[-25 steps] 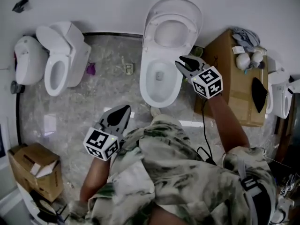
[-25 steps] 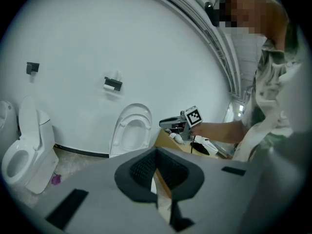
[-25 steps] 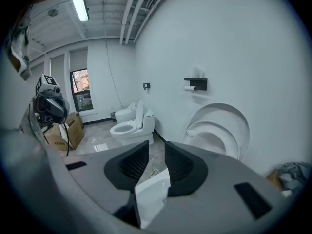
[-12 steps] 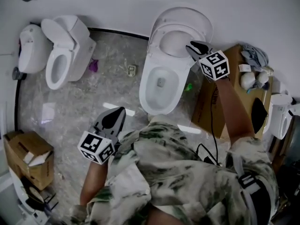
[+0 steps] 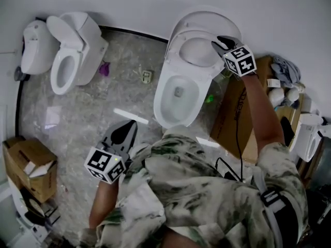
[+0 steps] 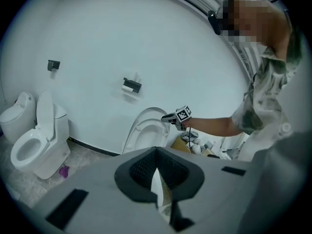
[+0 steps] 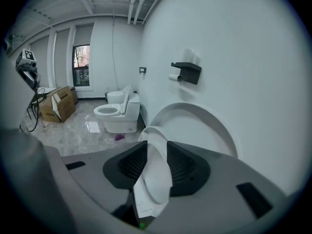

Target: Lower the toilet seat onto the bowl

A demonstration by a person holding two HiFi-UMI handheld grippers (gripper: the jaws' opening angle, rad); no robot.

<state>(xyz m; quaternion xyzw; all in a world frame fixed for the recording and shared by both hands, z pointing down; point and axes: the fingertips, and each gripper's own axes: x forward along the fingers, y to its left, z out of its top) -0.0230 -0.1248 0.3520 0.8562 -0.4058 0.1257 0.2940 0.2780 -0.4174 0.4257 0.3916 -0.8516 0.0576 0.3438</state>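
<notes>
While its fingers (image 7: 187, 168) stand wide apart, having just been opening, right gripper (image 5: 220, 41) straddles the raised rim of the toilet seat (image 7: 153, 179); firm contact not discernible. Location: upper centre of the head view. Seat stands upright against lid (image 5: 204, 15), above bowl (image 5: 159, 99). Left gripper (image 5: 129, 128): fingers closed tip to tip, empty, lower left, over marble floor (image 5: 77, 118).

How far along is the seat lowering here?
Done: the right claw is at the raised seat. In hand: its jaws have just been opening, the seat's rim between them, not gripped. Left: close on the rim and swing the seat down onto the bowl; nothing lowered yet.
</notes>
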